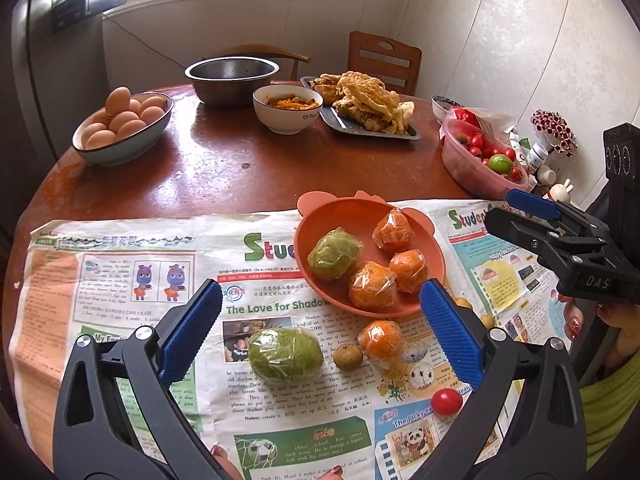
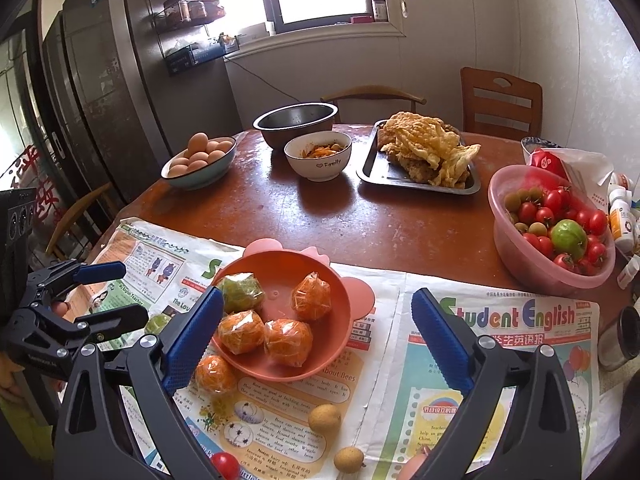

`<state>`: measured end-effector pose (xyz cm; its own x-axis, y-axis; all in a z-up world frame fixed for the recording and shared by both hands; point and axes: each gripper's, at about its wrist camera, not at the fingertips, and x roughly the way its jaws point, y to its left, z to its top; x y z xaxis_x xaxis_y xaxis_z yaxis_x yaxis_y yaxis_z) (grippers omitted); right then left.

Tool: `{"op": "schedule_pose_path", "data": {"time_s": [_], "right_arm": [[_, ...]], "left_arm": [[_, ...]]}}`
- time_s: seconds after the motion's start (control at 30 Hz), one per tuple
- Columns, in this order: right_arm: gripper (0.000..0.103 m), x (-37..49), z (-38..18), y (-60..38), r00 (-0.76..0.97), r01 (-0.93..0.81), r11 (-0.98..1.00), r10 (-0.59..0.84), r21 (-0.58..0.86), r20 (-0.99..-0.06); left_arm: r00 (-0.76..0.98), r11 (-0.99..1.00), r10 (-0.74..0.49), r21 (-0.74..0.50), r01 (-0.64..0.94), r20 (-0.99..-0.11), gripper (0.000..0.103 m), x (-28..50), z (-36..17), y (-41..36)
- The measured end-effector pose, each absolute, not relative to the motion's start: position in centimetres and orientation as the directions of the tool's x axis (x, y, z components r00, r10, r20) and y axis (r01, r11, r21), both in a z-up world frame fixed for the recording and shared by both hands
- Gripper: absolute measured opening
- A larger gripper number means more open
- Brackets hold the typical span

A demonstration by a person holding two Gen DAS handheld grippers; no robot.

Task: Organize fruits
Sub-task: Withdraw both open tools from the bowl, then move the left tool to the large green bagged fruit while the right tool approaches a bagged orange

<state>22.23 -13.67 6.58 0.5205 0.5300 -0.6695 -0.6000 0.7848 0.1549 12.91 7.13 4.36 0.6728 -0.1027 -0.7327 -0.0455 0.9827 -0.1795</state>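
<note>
Between picks — left gripper [image 1: 320, 328] gapes empty, right gripper [image 2: 316, 336] widening, empty. Next: green fruit [image 1: 286, 356], lower centre, into the plate [image 1: 360, 210].

Orange plate [image 1: 320, 236] on newspaper holds three wrapped oranges [image 1: 393, 231] plus wrapped green fruit [image 1: 334, 254]; just outside plate's near rim: second wrapped green fruit [image 1: 285, 355], small brown longan [image 1: 348, 356], wrapped orange [image 1: 380, 339]; cherry tomato [image 1: 447, 401] nearer still.
</note>
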Motion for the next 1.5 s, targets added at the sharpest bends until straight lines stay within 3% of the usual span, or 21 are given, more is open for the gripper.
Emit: {"op": "schedule_pose_path", "data": {"time_s": [0.57, 1.5], "right_arm": [[0.096, 19.1, 7.0, -13.5, 0.534, -0.609, 0.783, 0.523, 0.127, -0.664], [0.096, 13.8, 2.3, -10.4, 0.447, -0.659, 0.743, 0.513, 0.119, -0.733]], "left_arm": [[0.680, 0.977, -0.094, -0.199, -0.077, -0.727, 0.093, 10.4, 4.1, 8.7], [0.634, 0.974, -0.086, -0.200, -0.110, -0.768, 0.093, 7.7, 0.7, 9.8]]}}
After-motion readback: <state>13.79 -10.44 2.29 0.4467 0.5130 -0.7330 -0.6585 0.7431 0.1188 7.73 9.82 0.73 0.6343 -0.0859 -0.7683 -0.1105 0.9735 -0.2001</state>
